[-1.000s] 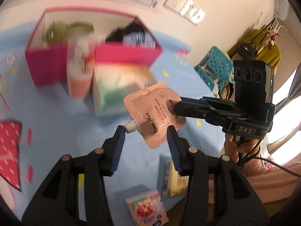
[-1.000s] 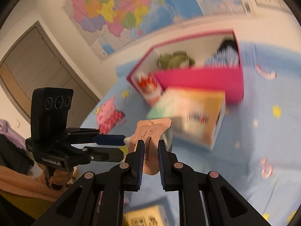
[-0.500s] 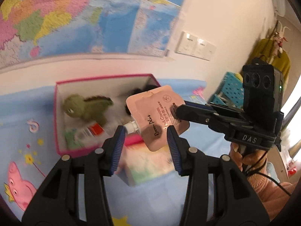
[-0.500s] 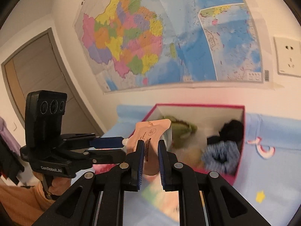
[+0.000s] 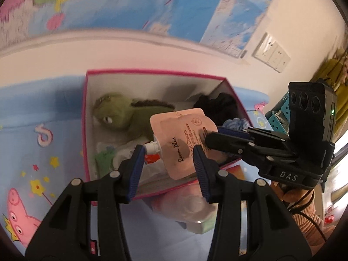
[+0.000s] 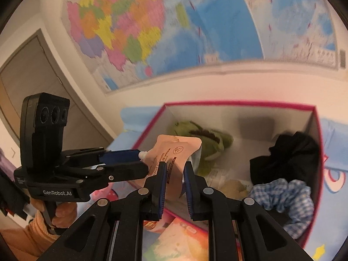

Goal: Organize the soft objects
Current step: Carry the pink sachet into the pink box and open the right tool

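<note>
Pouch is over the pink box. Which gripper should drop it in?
Right. The right gripper is clamped on the pouch above the pink box, so opening it should release it. The left gripper only brackets the pouch; its grip is unclear.

A child's room at home: wall map (image 6: 174,26), cartoon-pig bedsheet (image 5: 32,152), plush dinosaur (image 5: 121,115) in a pink box (image 5: 152,74).

I see warm, fairly dim indoor light with a pinkish cast on the wall (image 5: 130,47). Both fisheye views bend hard at the edges and end in black corners. The map (image 6: 174,32) is smeared by motion blur in both views. Bright glare blows out the right edge of the left view. Soft shadows lie inside the box (image 6: 239,117), on its back wall.
</note>
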`<state>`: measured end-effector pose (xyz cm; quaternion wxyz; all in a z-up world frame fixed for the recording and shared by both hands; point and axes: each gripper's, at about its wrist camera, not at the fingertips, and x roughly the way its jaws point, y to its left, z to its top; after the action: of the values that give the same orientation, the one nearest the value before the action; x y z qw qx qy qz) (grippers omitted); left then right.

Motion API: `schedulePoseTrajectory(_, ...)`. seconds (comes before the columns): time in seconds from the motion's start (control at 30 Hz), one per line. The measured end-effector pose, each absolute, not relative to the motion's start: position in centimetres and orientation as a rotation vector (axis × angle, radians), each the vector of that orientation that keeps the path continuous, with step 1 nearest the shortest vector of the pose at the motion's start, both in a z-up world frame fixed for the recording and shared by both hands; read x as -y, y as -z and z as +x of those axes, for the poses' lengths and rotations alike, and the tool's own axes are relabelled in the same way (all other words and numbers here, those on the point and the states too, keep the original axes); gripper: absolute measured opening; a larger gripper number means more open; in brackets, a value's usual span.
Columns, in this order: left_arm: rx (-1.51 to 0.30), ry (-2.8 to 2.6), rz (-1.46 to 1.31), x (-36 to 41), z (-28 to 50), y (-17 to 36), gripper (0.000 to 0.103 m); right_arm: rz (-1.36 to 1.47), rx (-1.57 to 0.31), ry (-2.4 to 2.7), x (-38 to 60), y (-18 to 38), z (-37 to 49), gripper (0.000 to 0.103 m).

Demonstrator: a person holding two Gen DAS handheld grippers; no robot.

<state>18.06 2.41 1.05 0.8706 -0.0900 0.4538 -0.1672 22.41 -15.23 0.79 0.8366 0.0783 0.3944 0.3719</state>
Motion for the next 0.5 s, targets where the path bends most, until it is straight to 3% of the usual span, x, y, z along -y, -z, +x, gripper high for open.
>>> schedulePoseTrajectory(0.17,-0.973,0.348,-0.216,-2.7,18.8,0.0,0.047,0.158,-0.9,-0.78,14.5,0.8,23.5,0.019)
schedulePoseTrajectory(0.2,-0.972,0.341,-0.213,-2.7,18.8,0.1,0.047,0.146,-0.904,-0.768,14.3,1.0,23.5,0.027)
schedulePoseTrajectory(0.27,-0.968,0.325,-0.21,-2.9,18.7,0.1,0.047,0.133,-0.9,-0.748,14.3,1.1,23.5,0.035)
schedulePoseTrajectory(0.5,-0.914,0.311,-0.238,-4.4,16.3,-1.2,0.047,0.142,-0.851,-0.75,16.1,-0.3,21.3,0.035)
